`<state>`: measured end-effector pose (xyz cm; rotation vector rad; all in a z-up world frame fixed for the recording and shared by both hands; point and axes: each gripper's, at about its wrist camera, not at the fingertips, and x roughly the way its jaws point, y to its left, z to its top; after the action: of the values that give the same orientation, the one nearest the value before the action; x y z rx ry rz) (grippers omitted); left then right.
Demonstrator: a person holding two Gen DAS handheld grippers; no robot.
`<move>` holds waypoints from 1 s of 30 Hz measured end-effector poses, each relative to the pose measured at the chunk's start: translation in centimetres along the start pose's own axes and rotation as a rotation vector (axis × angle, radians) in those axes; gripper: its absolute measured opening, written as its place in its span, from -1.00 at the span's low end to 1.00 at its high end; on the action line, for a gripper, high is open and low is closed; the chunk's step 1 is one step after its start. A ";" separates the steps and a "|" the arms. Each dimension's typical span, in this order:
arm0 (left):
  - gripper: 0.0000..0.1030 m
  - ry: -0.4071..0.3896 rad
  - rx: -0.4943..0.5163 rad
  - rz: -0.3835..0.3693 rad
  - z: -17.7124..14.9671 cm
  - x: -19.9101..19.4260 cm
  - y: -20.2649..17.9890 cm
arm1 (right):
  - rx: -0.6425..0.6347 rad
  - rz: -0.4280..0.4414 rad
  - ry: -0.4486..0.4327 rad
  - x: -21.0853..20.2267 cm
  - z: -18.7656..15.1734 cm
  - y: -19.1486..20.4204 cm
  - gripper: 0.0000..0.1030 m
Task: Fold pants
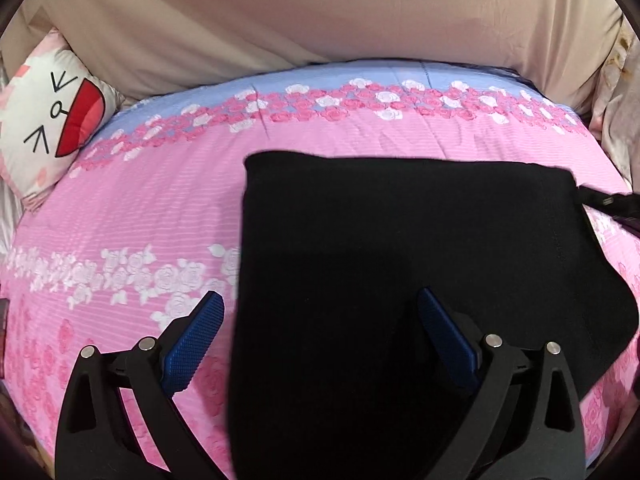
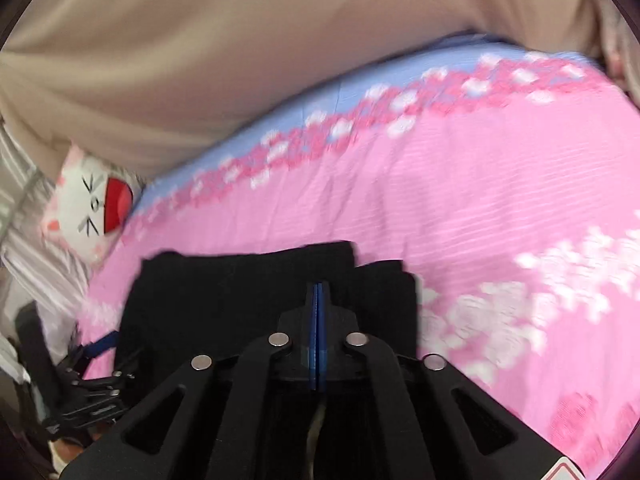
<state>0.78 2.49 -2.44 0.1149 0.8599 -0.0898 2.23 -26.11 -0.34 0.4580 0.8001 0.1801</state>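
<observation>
Black pants (image 1: pixel 400 264) lie folded in a flat block on the pink flowered bedspread (image 1: pixel 140 220). My left gripper (image 1: pixel 320 308) is open, its blue-padded fingers (image 1: pixel 196 344) spread over the pants' near left edge, touching nothing. In the right wrist view the pants (image 2: pixel 224 300) lie just ahead of my right gripper (image 2: pixel 318 286), whose pads are pressed together over the cloth; whether cloth sits between them I cannot tell. The left gripper also shows at the lower left of that view (image 2: pixel 96 364). The right gripper's dark tip shows at the right edge of the left view (image 1: pixel 608 202).
A white cartoon-face cushion (image 1: pixel 48 128) lies at the bed's far left, also in the right wrist view (image 2: pixel 92 212). A beige sheet (image 1: pixel 320 20) rises behind the bed. Pale fabric (image 1: pixel 624 92) hangs at the far right.
</observation>
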 end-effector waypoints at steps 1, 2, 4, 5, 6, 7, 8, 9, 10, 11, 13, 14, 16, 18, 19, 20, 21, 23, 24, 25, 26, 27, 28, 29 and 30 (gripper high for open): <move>0.84 -0.008 -0.006 -0.011 -0.1 -0.7 0.5 | 0.002 0.000 -0.025 -1.3 -0.2 0.0 -0.69; 0.85 -0.023 -0.020 -0.057 -0.3 -1.7 1.3 | 0.017 0.018 -0.036 -2.9 -0.7 -0.4 -0.33; 0.90 -0.036 -0.049 -0.169 -0.7 -3.1 2.9 | 0.068 0.062 -0.037 -5.1 -1.7 -1.8 0.44; 0.90 -0.036 -0.079 -0.235 -1.0 -3.5 4.2 | 0.078 0.068 -0.032 -5.6 -2.3 -2.3 0.52; 0.90 -0.027 -0.106 -0.277 -1.3 -3.5 5.2 | 0.078 0.082 -0.012 -6.1 -2.9 -2.9 0.52; 0.90 -0.015 -0.134 -0.299 -1.7 -3.3 6.1 | 0.079 0.106 0.018 -6.1 -3.6 -3.3 0.57; 0.90 -0.001 -0.170 -0.314 -2.1 -2.6 7.2 | 0.089 0.130 0.045 -5.8 -4.0 -3.8 0.61; 0.90 0.030 -0.209 -0.321 -2.7 -1.7 8.1 | 0.113 0.156 0.077 -5.4 -4.6 -4.3 0.61; 0.90 0.054 -0.237 -0.342 -3.0 -1.1 8.7 | 0.143 0.179 0.105 -4.9 -5.3 -4.8 0.61; 0.90 0.086 -0.280 -0.408 -3.5 -0.1 9.3 | 0.185 0.214 0.144 -4.3 -6.1 -5.4 0.61; 0.90 0.147 -0.354 -0.528 -4.3 1.4 9.4 | 0.255 0.288 0.204 -3.1 -7.3 -5.8 0.61; 0.90 0.154 -0.364 -0.546 -4.4 1.6 9.2 | 0.251 0.313 0.199 -3.0 -7.6 -5.3 0.64; 0.90 0.131 -0.347 -0.556 -4.3 1.4 8.4 | 0.239 0.361 0.210 -2.9 -7.7 -4.1 0.72; 0.90 0.158 -0.341 -0.621 -4.0 1.7 7.1 | 0.212 0.325 0.199 -2.7 -7.4 -2.8 0.83; 0.90 0.163 -0.338 -0.599 -3.7 1.9 6.6 | 0.194 0.313 0.204 -2.3 -7.2 -2.3 0.90; 0.90 0.154 -0.322 -0.569 -3.5 2.0 5.9 | 0.189 0.301 0.203 -1.9 -7.1 -1.8 0.90; 0.90 0.149 -0.304 -0.548 -3.1 2.1 5.3 | 0.188 0.287 0.203 -1.5 -6.9 -1.4 0.90; 0.90 0.147 -0.308 -0.544 -2.5 2.5 4.9 | 0.156 0.233 0.199 -0.6 -6.5 -0.4 0.90; 0.90 0.147 -0.320 -0.543 -2.3 2.7 4.8 | 0.149 0.219 0.195 -0.5 -6.5 -0.3 0.90; 0.90 0.140 -0.336 -0.541 -2.1 2.9 4.7 | 0.143 0.203 0.183 -0.1 -6.5 0.1 0.88; 0.90 0.130 -0.339 -0.537 -2.0 2.9 4.7 | 0.128 0.188 0.172 0.2 -6.5 0.4 0.65; 0.90 0.121 -0.341 -0.531 -1.8 3.0 4.6 | 0.109 0.163 0.158 0.4 -6.5 0.7 0.41; 0.90 0.110 -0.350 -0.521 -1.8 3.0 4.4 | 0.088 0.126 0.146 0.5 -6.6 0.9 0.09; 0.88 0.109 -0.354 -0.515 -1.8 2.9 4.5 | 0.084 0.128 0.138 0.6 -6.8 1.0 -0.03; 0.70 0.107 -0.353 -0.497 -1.8 2.8 4.5 | 0.090 0.128 0.125 0.3 -6.9 1.0 -0.06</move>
<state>1.74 7.08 -5.44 -0.4314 0.9839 -0.3971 -2.51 -22.87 -4.26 0.5874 0.9048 0.2944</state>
